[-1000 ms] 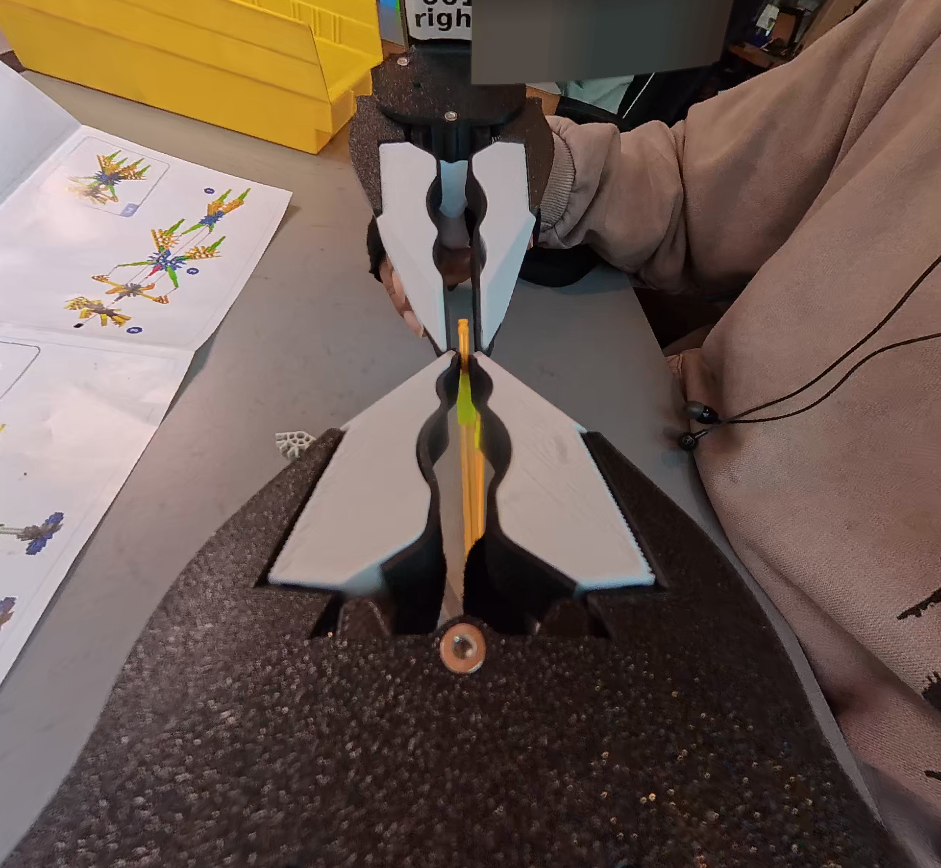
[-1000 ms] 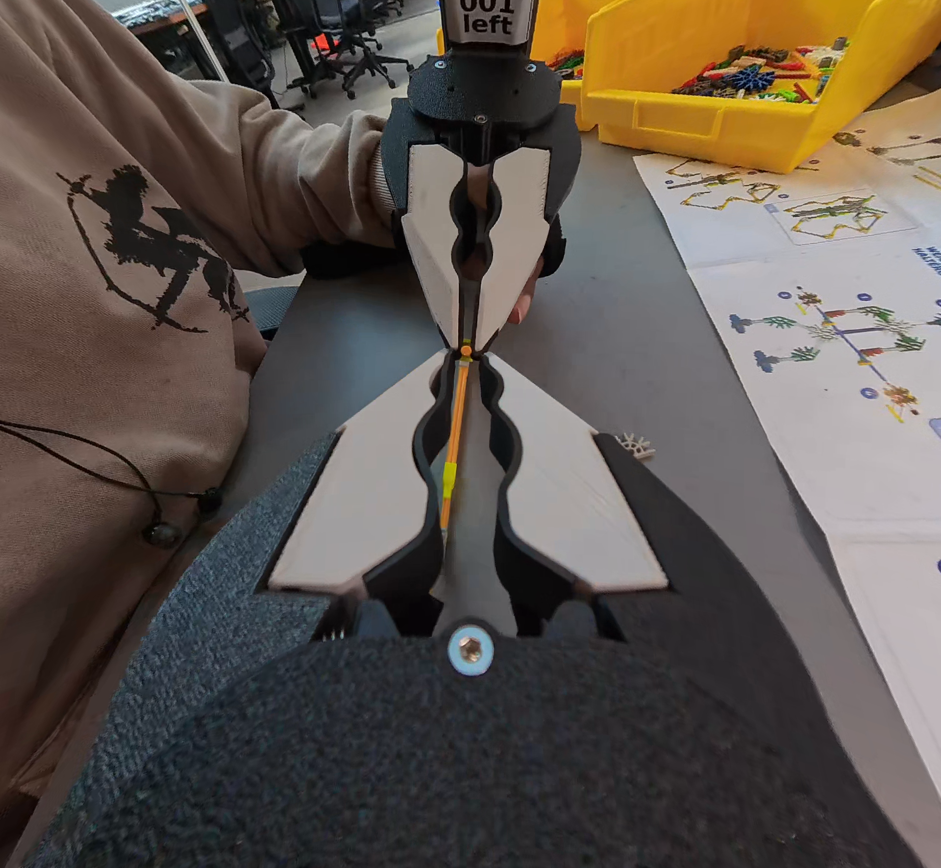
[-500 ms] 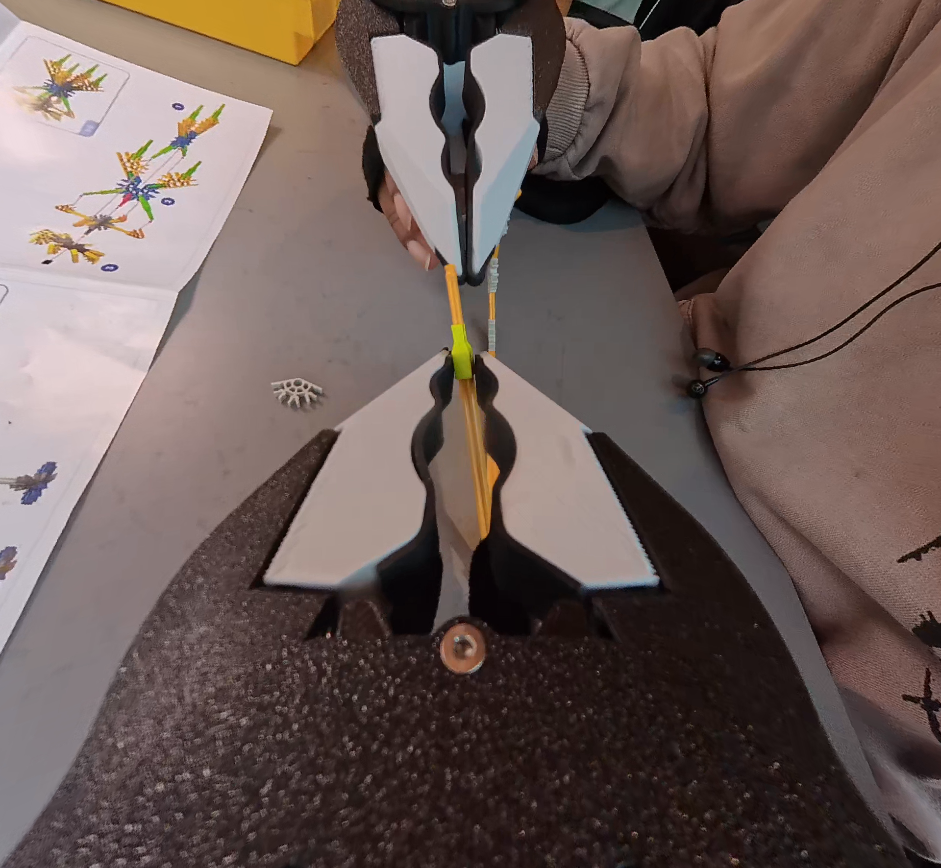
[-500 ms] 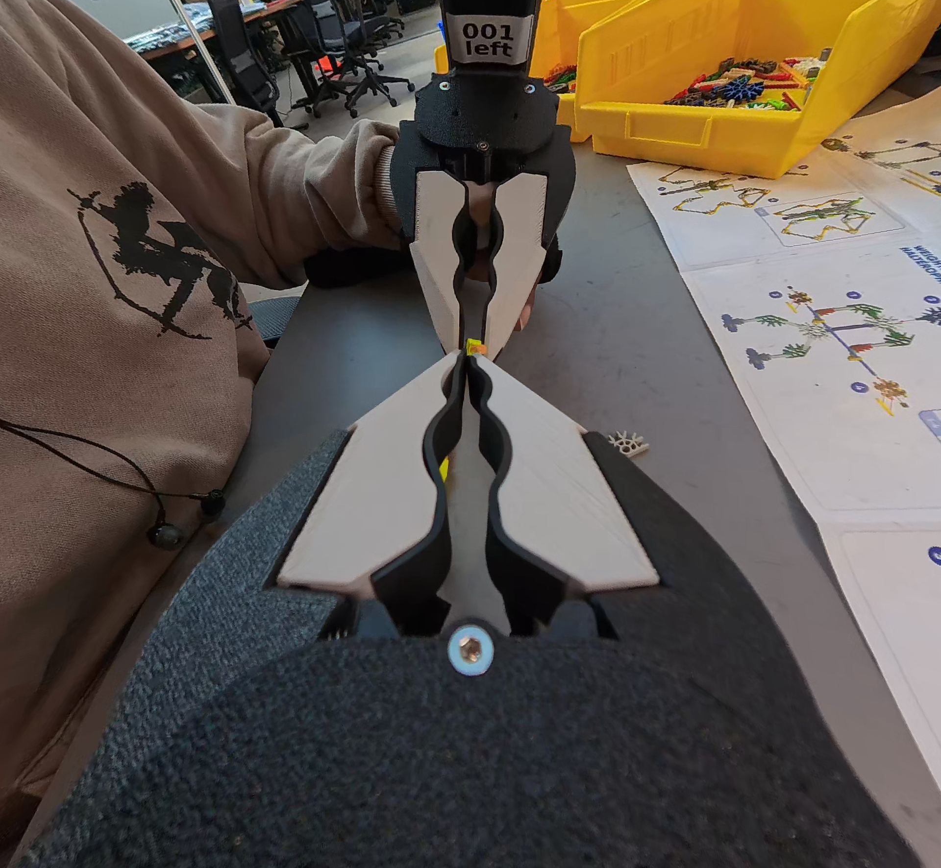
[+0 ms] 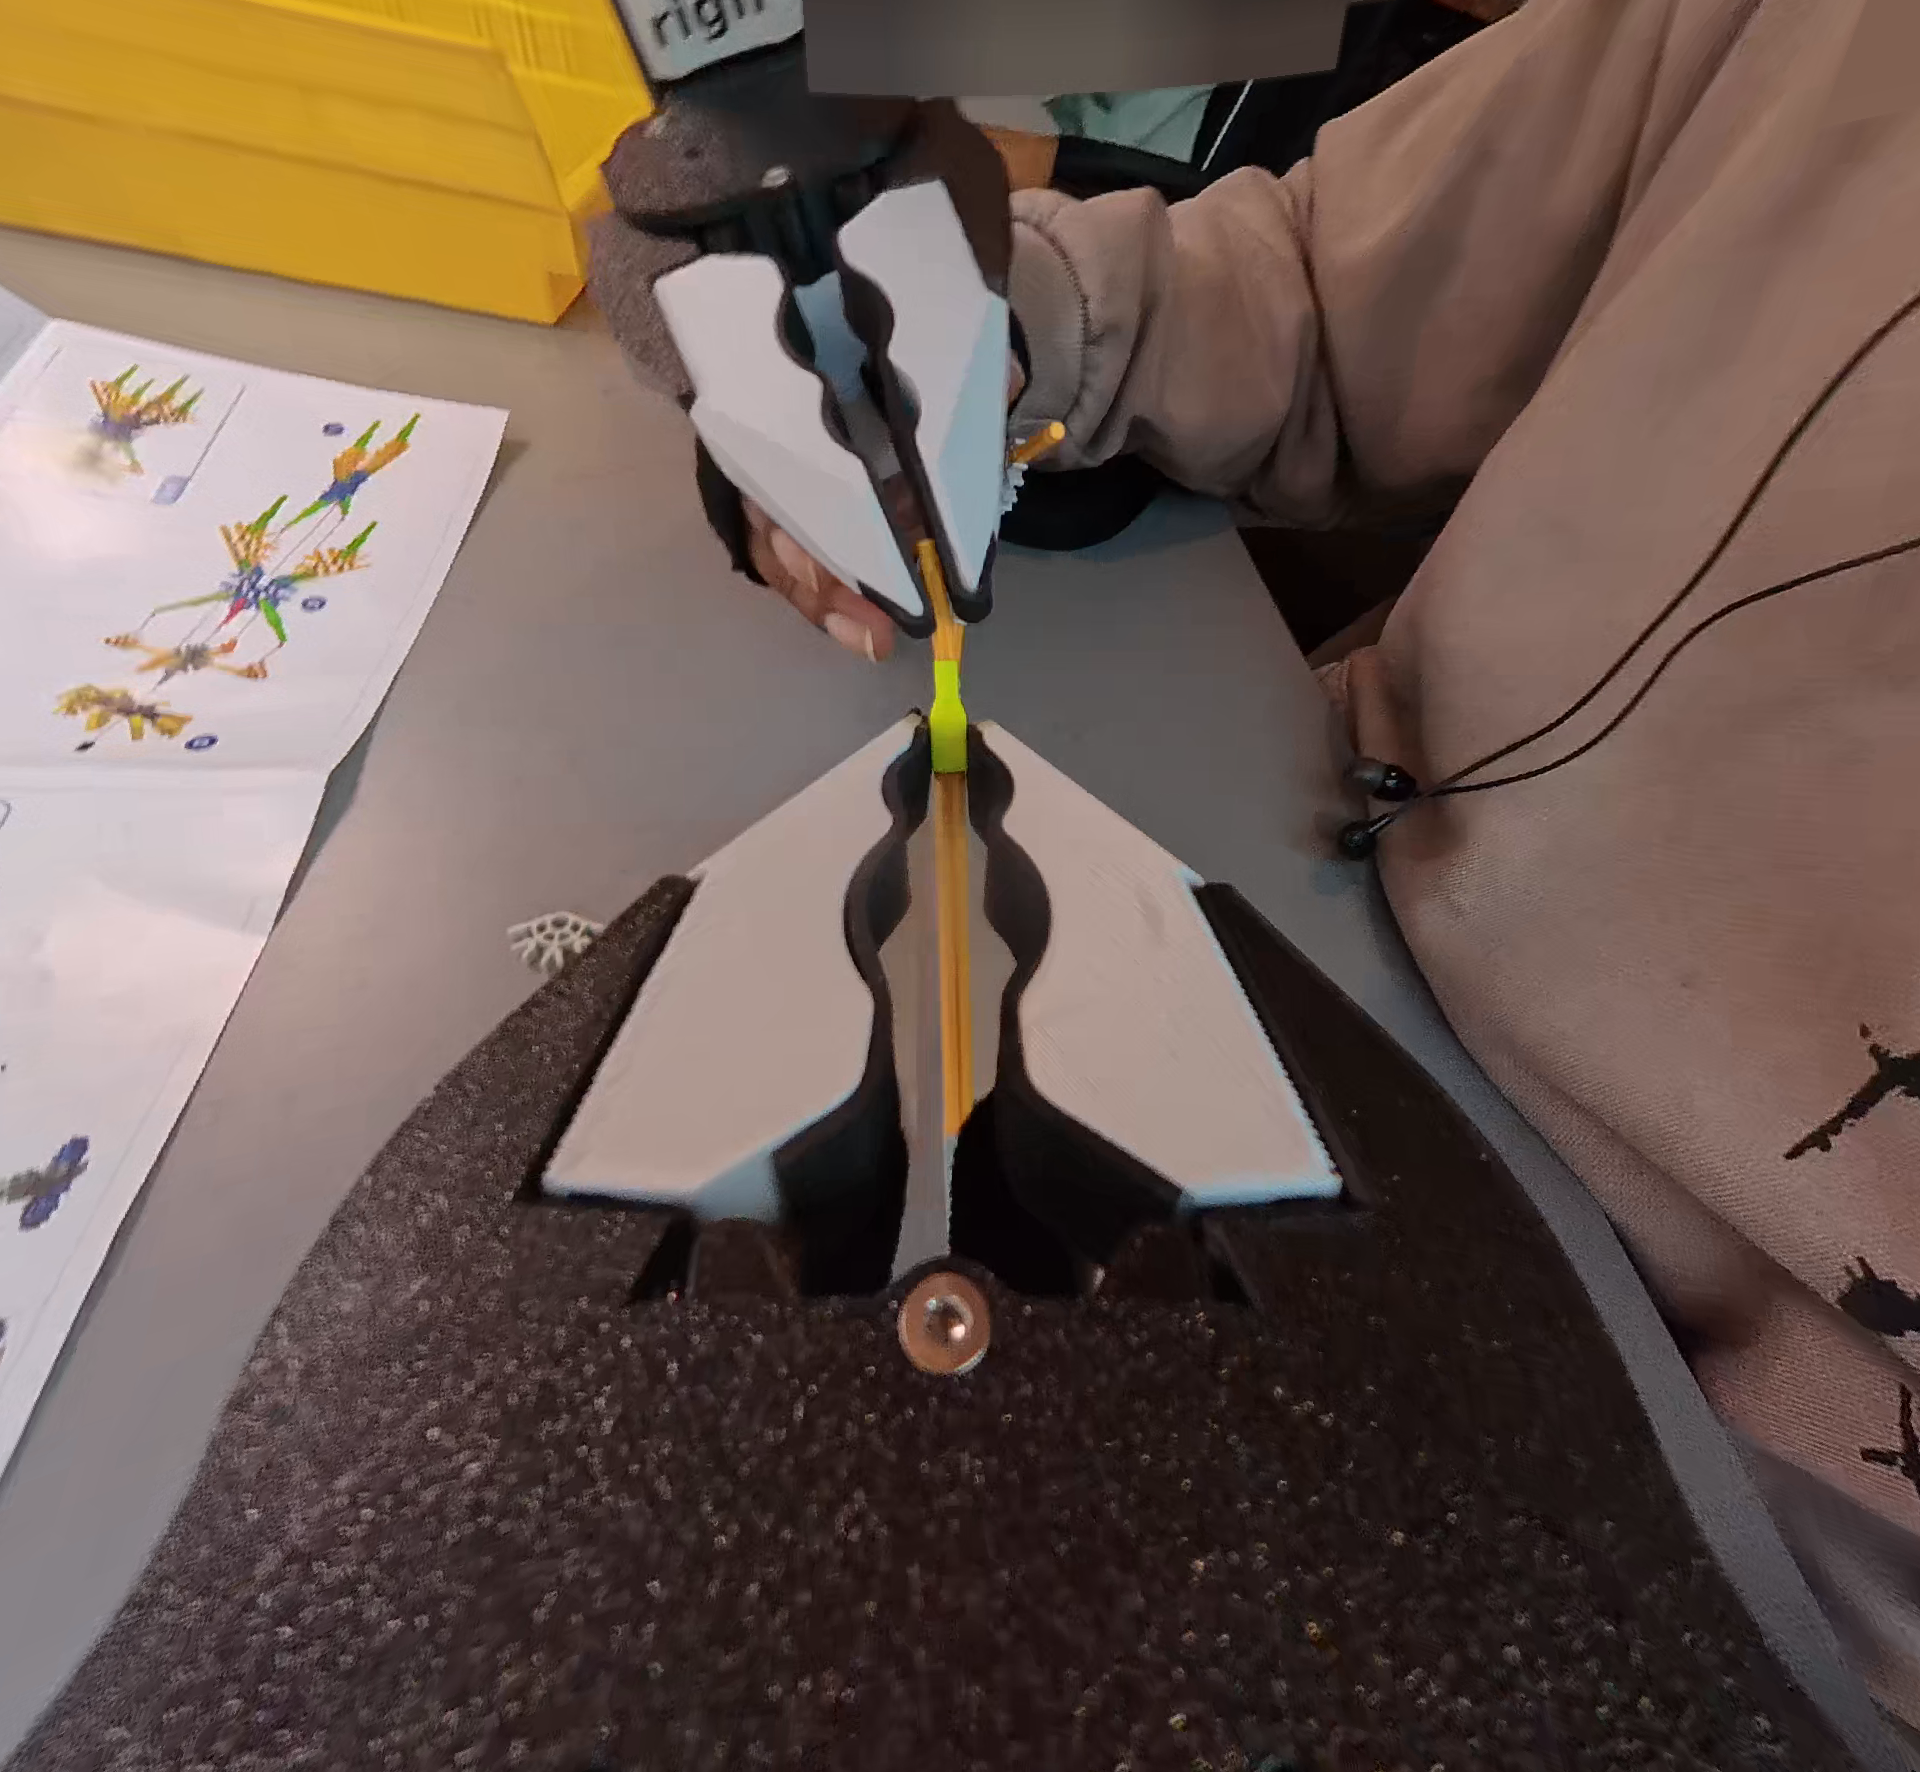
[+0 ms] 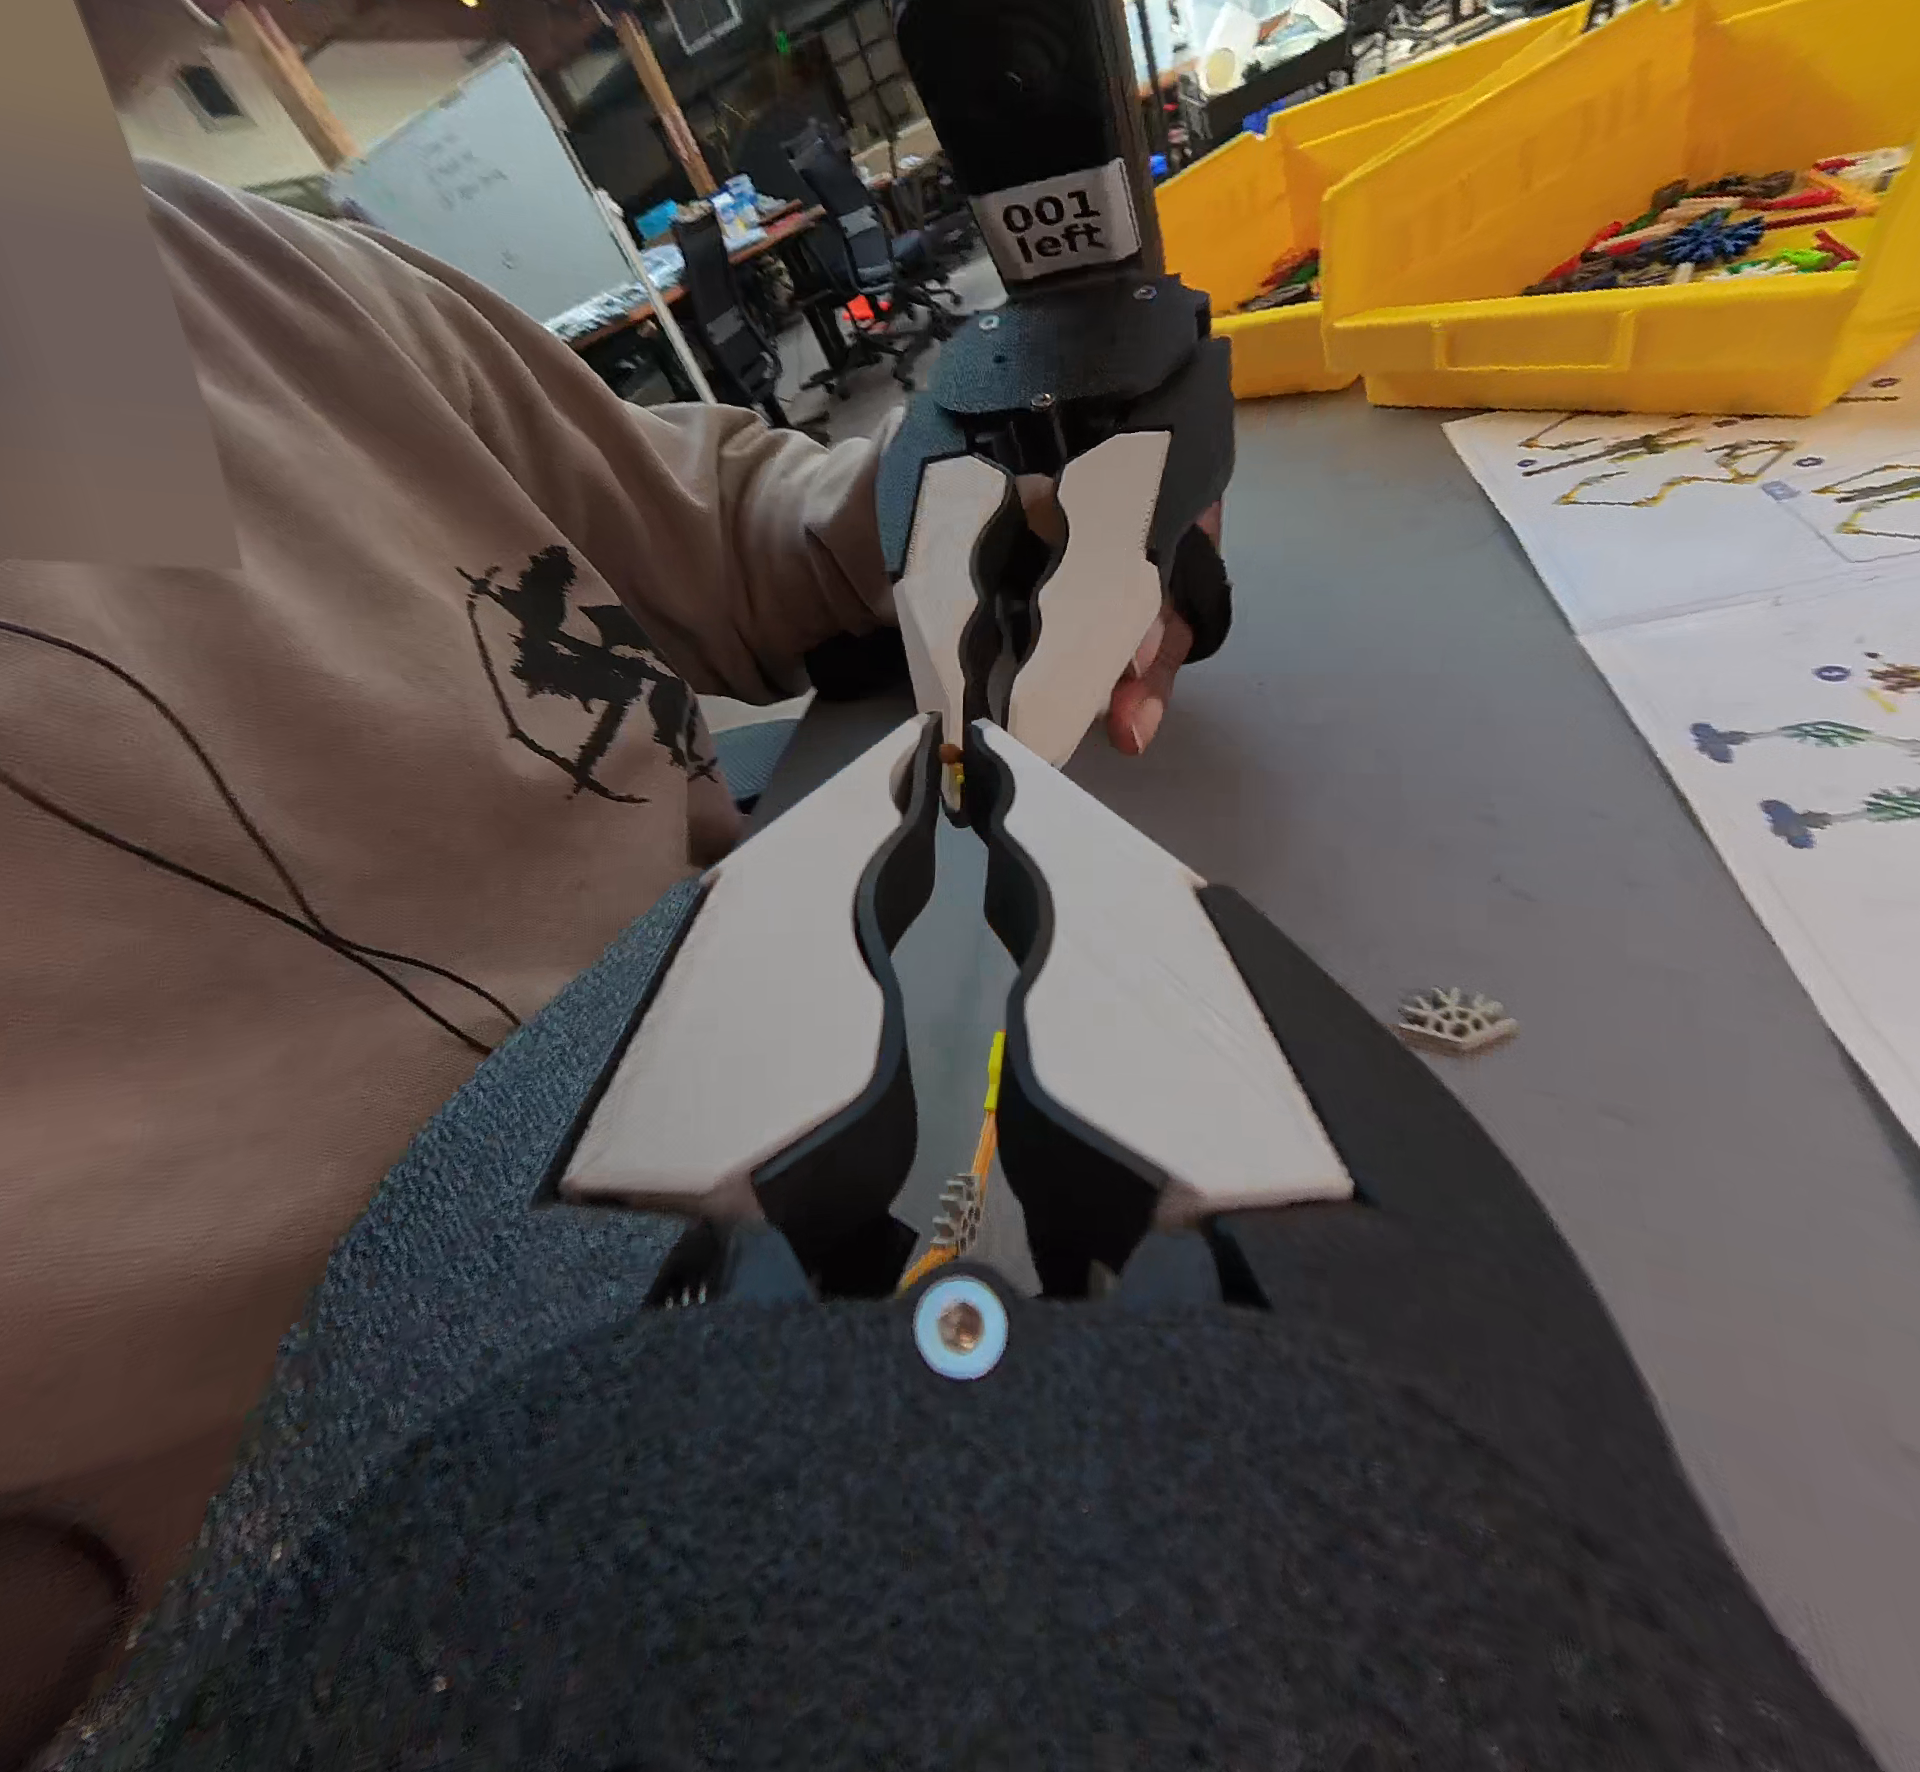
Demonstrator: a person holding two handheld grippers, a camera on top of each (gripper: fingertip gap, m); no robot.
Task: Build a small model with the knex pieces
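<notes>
In the left wrist view my left gripper is shut on a lime-green connector at its fingertips. An orange rod runs back from the connector between the fingers. My right gripper faces it, tilted, and is shut on a second orange rod that enters the green connector. A pale toothed connector shows behind its finger. In the right wrist view my right gripper pinches the orange rod's end, tip to tip with the left gripper. A grey connector on orange rods shows through the gap.
A loose grey snowflake connector lies on the grey table, also in the right wrist view. Instruction sheets and yellow bins of parts lie beyond. The person's beige sleeve and torso are close by. My two grippers' fingertips are within a few centimetres of each other.
The grippers drew slightly apart. The green connector slid from inside the left fingers out to their tips. The right gripper closed on the orange rod and has tilted.
</notes>
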